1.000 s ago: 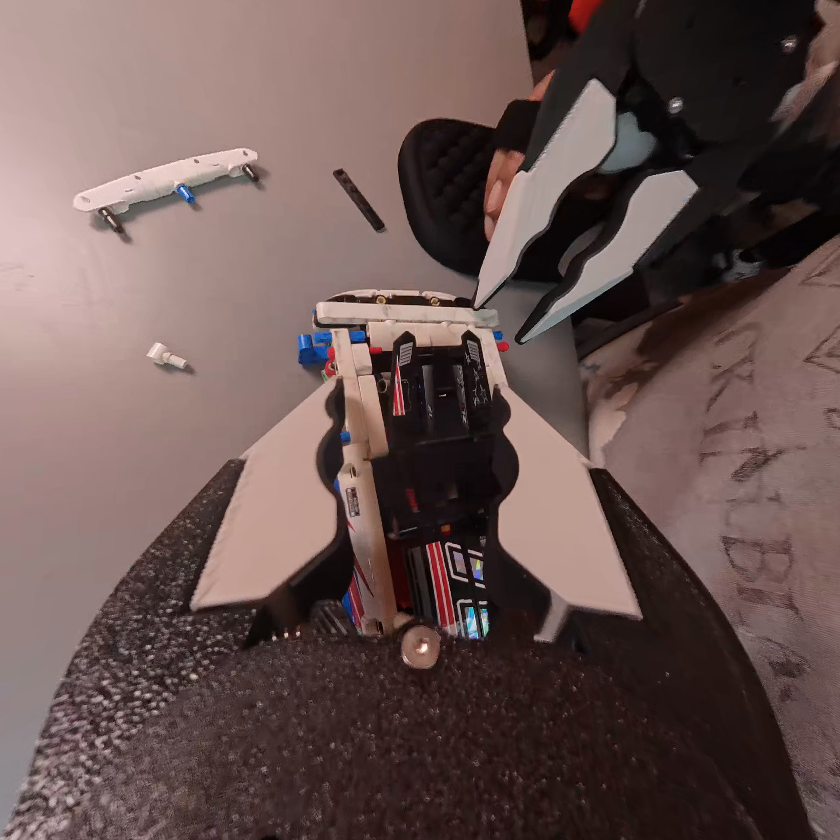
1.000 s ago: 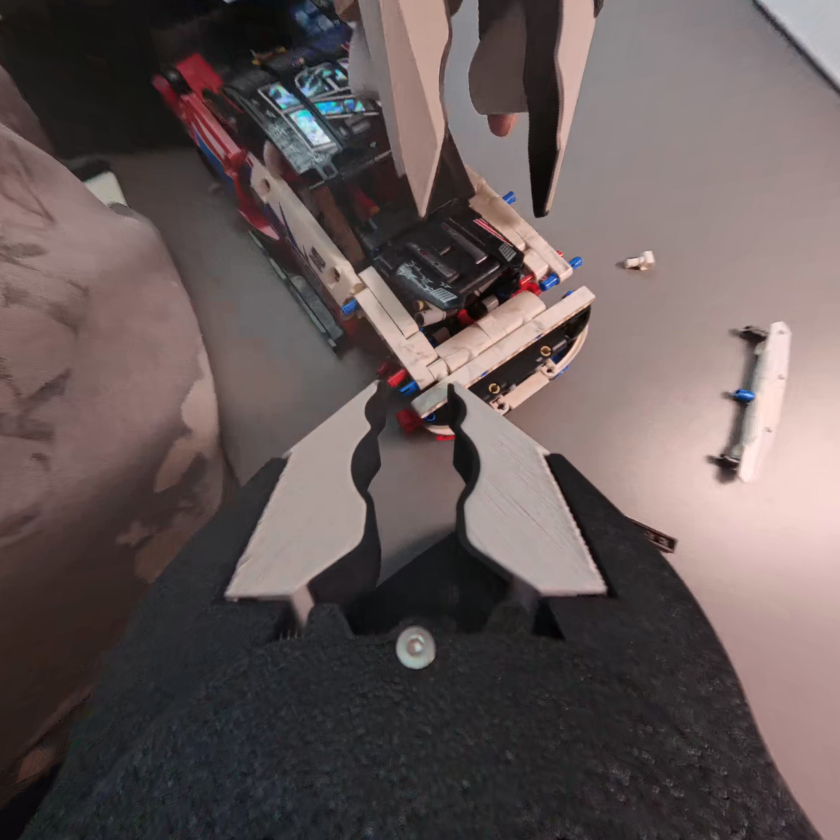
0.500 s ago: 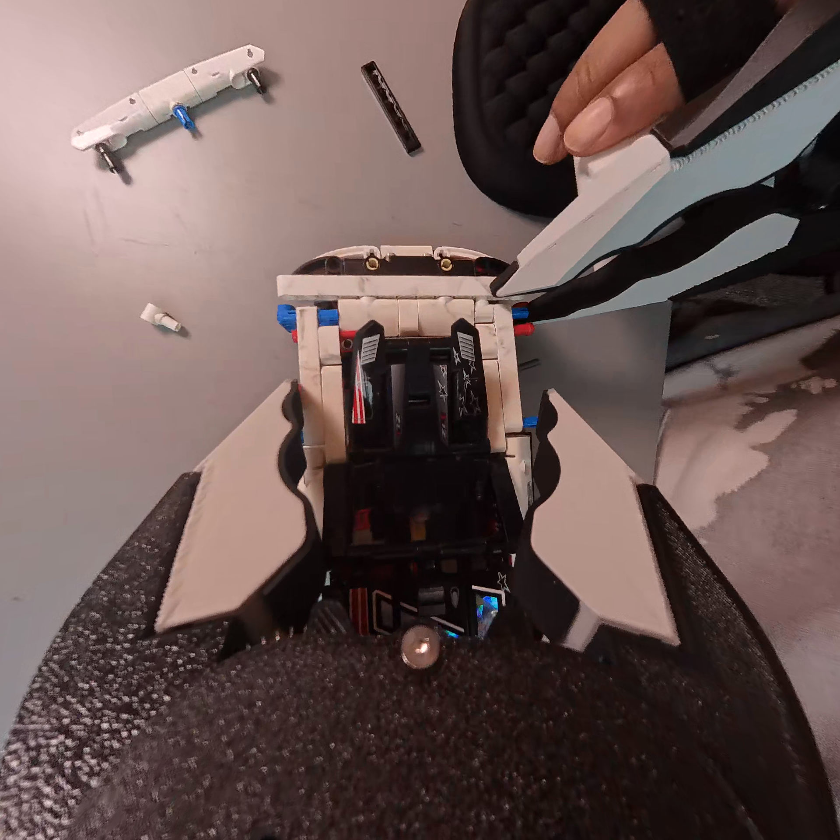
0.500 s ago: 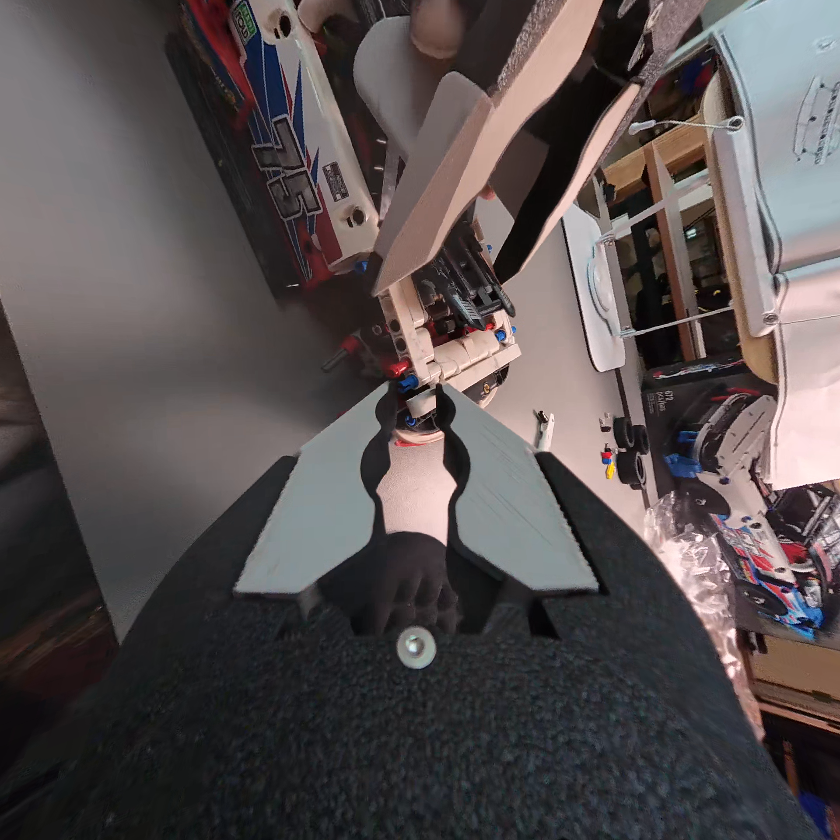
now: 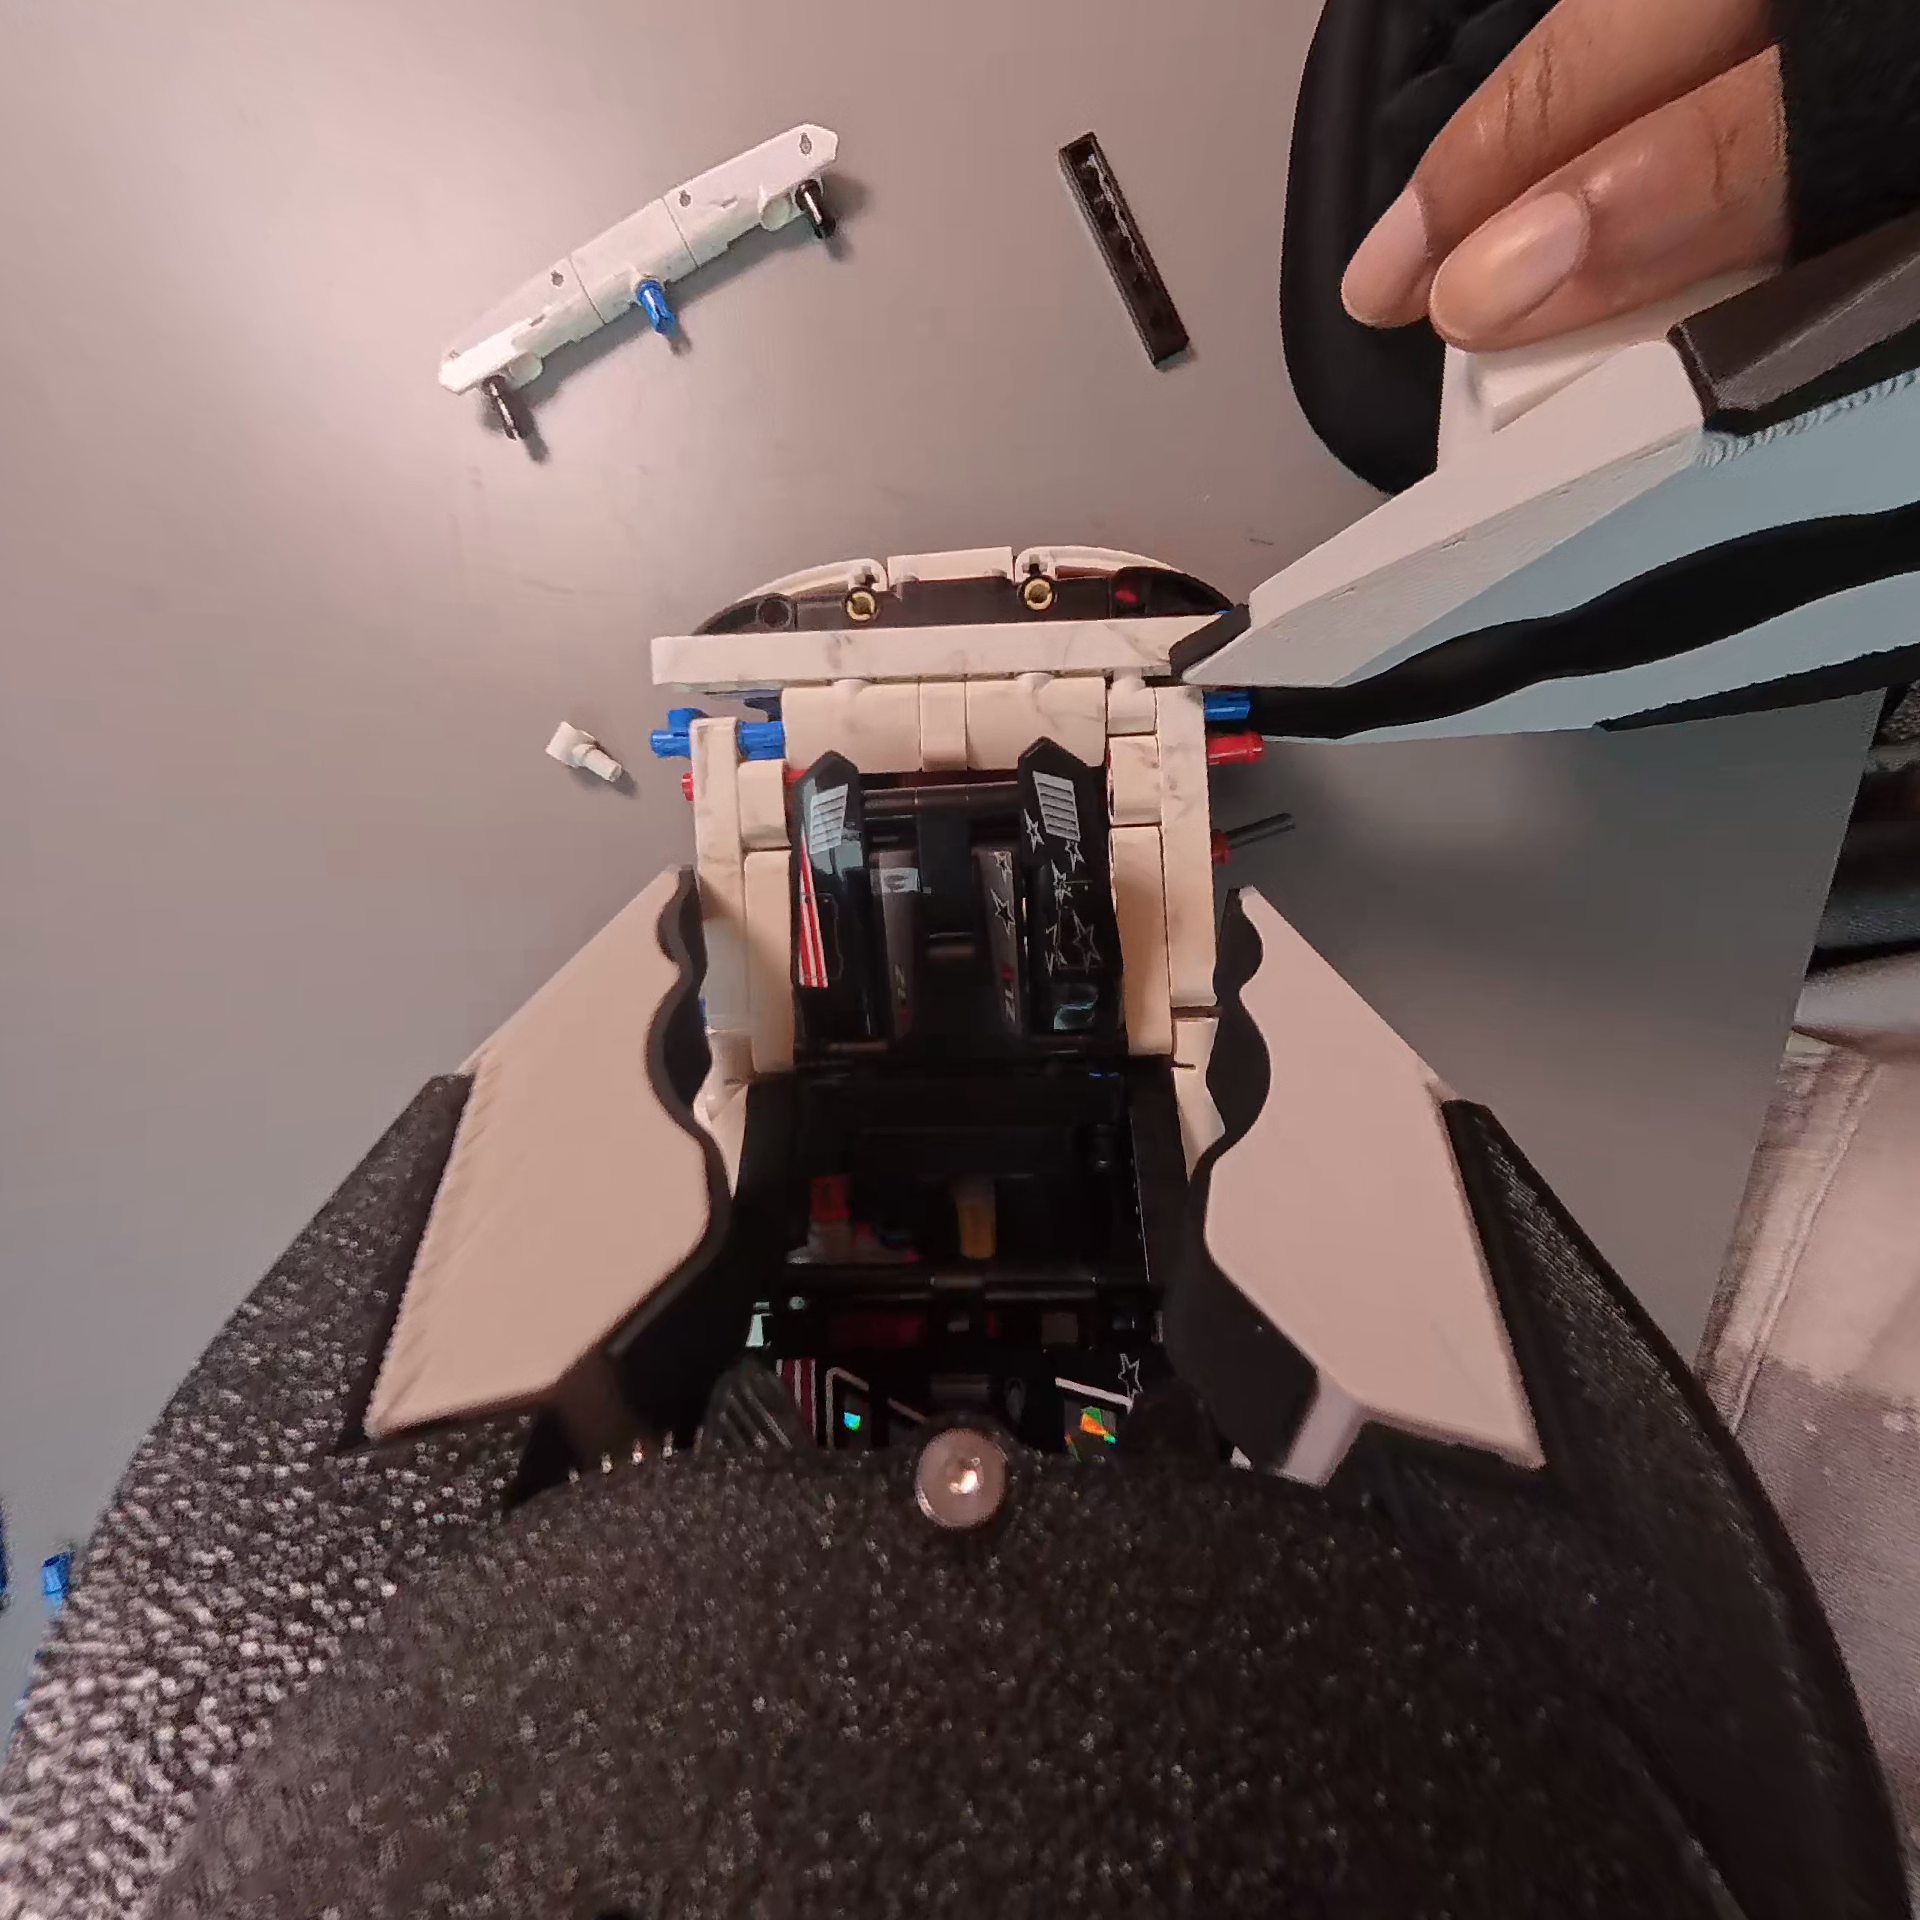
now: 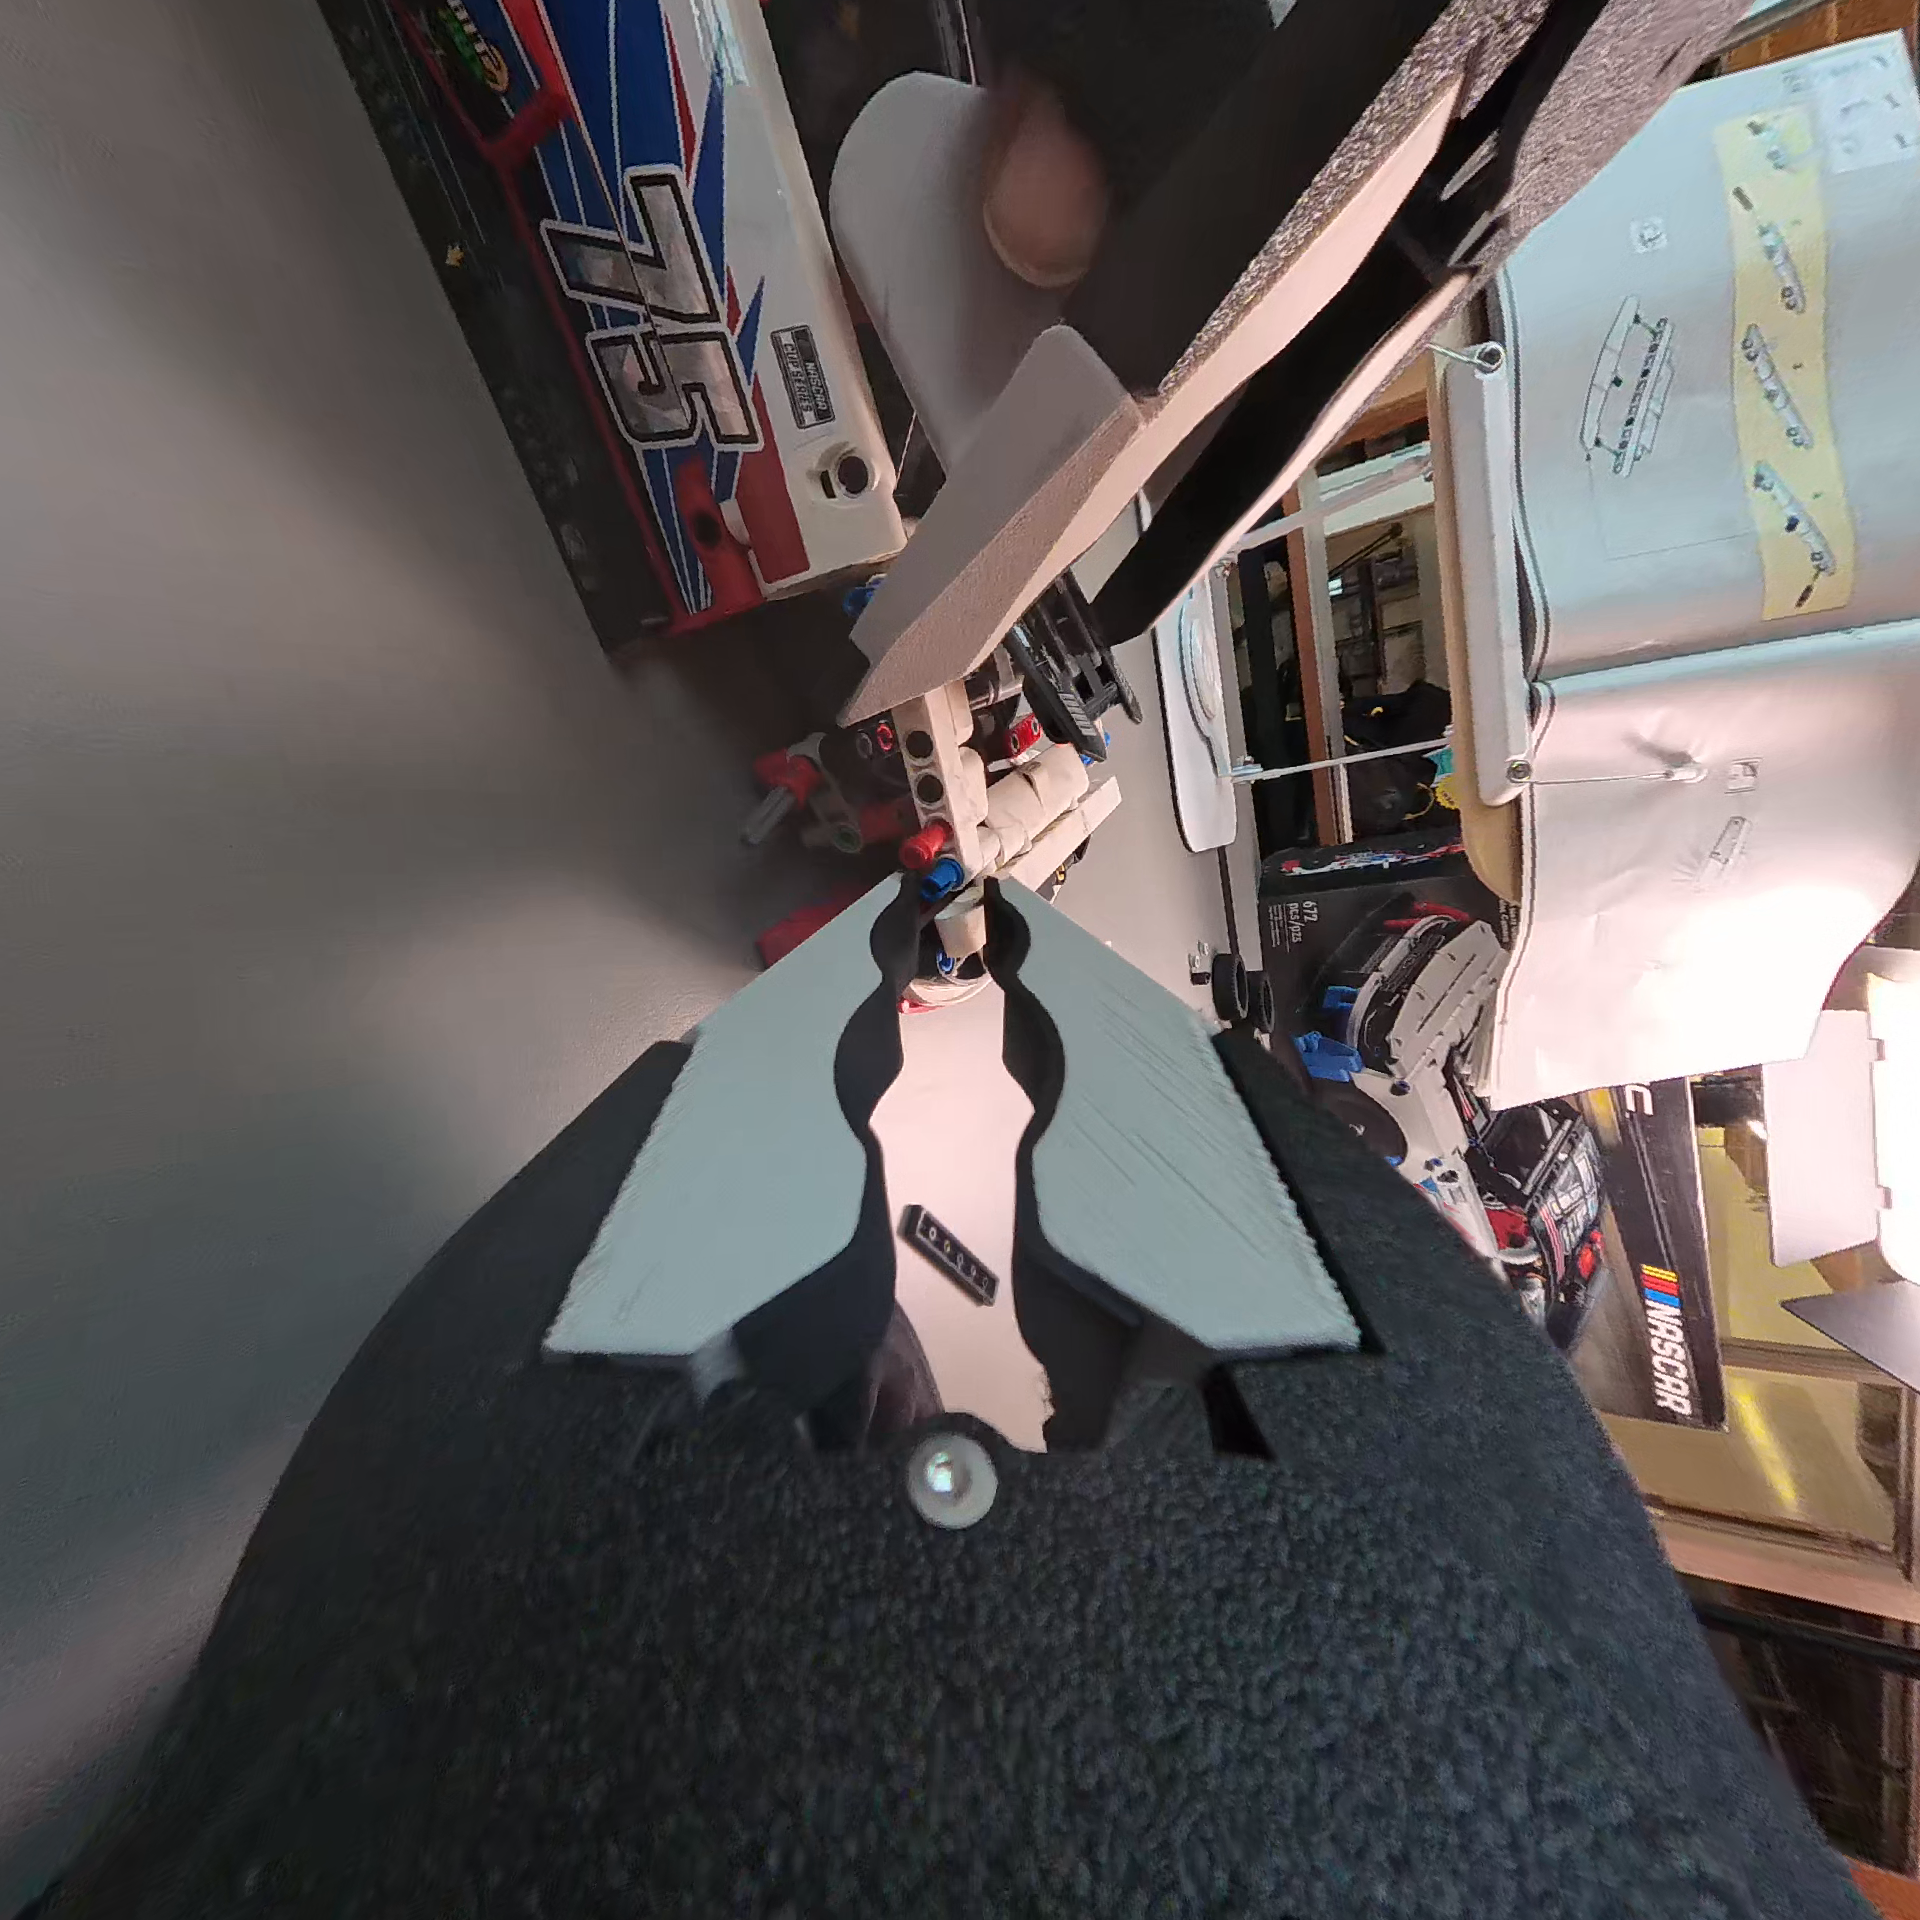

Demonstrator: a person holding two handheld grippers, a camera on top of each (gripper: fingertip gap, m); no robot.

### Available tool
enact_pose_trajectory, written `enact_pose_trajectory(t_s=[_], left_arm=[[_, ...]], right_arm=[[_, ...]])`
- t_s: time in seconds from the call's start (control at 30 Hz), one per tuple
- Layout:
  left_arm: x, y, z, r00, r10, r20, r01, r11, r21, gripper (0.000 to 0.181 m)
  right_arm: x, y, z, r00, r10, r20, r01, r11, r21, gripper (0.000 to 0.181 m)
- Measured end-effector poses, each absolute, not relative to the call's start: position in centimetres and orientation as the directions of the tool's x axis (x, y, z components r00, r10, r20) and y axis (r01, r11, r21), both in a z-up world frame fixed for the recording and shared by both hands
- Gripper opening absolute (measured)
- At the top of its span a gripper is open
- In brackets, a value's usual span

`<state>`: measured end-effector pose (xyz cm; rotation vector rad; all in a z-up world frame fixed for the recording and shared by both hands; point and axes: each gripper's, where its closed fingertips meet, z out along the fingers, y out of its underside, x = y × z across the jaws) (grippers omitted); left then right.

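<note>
A toy brick race car (image 5: 951, 904), white, black and red, lies lengthwise between the fingers of my left gripper (image 5: 956, 925), which is shut on its body over the grey table (image 5: 260, 831). My right gripper (image 6: 948, 899) comes in from the right in the left wrist view (image 5: 1205, 665). It is shut on the right end of the car's white front bar (image 5: 914, 655), which also shows in the right wrist view (image 6: 958, 923). The car's side panel (image 6: 675, 312) fills the top of the right wrist view, with the left gripper's fingers (image 6: 997, 561) over it.
A loose white bar with pins (image 5: 634, 270), a black strip (image 5: 1122, 249) and a small white pin (image 5: 582, 753) lie beyond the car. A black padded seat (image 5: 1351, 312) stands at the table edge. A toy box (image 6: 1507, 1143), loose wheels (image 6: 1242, 987) and an open booklet (image 6: 1714, 416) show to the right. To reach the small white pin (image 5: 582, 753) in a straight line is about 6 centimeters for my left fingers, about 12 centimeters for my right.
My right gripper rolled onto its side and closed on the end of the car's front bar. The car now lies straight and closer between my left fingers, which stand wider apart.
</note>
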<state>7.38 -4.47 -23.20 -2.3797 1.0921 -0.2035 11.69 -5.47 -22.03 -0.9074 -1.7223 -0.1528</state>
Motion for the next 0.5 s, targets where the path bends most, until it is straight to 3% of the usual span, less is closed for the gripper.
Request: enact_pose_trajectory(t_s=[0.03,0.5], left_arm=[[7.38,-4.46,-23.19,0.666,-0.742,-0.076,-0.667,-0.548,-0.505,0.096],[7.59,-4.33,-23.07,0.670,-0.739,-0.075,-0.662,-0.548,-0.511,0.096]], right_arm=[[11.66,-5.45,-22.04,-0.078,0.483,0.872,0.634,0.699,-0.331,0.011],[11.65,-5.90,-22.06,-0.132,0.373,0.918,0.601,0.767,-0.225,0.008]])
